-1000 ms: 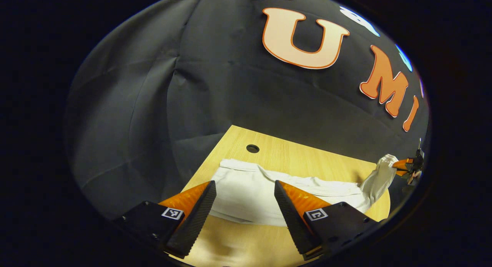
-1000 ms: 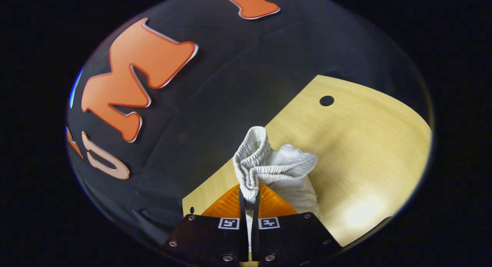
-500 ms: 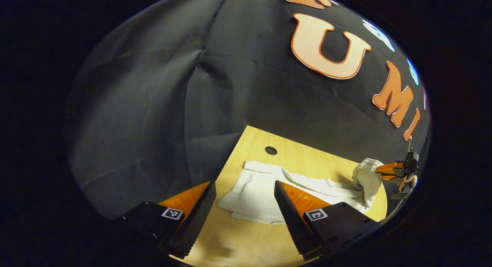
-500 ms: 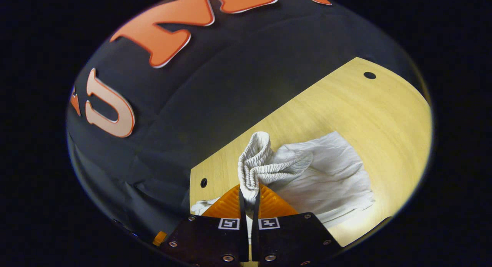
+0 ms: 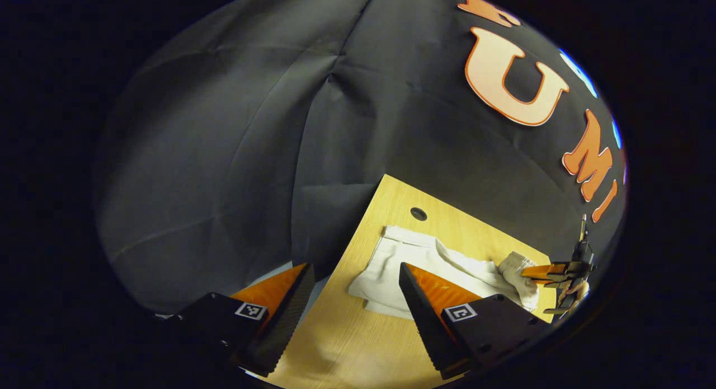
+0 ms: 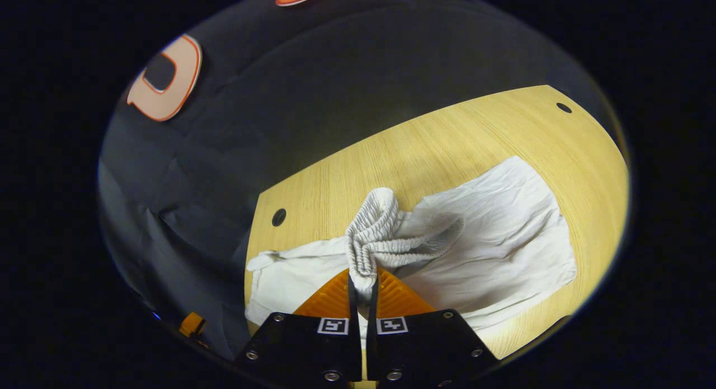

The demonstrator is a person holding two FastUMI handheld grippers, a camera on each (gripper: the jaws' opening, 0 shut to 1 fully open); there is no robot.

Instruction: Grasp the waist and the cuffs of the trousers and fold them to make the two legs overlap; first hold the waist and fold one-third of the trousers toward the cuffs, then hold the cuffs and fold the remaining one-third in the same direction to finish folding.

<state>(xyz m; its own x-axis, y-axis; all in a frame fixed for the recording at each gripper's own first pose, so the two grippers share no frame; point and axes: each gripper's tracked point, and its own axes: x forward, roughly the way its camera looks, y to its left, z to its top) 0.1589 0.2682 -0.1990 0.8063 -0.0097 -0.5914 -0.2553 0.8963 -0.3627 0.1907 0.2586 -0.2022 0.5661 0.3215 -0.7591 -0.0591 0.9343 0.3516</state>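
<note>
On table (image 6: 447, 143), right claw (image 6: 362, 285) pinches trousers' waistband (image 6: 372, 238).

Matt, creased white cloth trousers (image 6: 492, 249) with ribbed elastic waist (image 6: 375, 238) lie on smooth, light-grained wooden table (image 6: 447, 148).

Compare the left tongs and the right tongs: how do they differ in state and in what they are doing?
The left tongs are open; the right tongs are shut. The left tongs hold nothing, while the right tongs pinch the ribbed waistband of the white trousers. The left tongs hang over the table edge; the right tongs are above the trousers. Both point toward the trousers.
</note>
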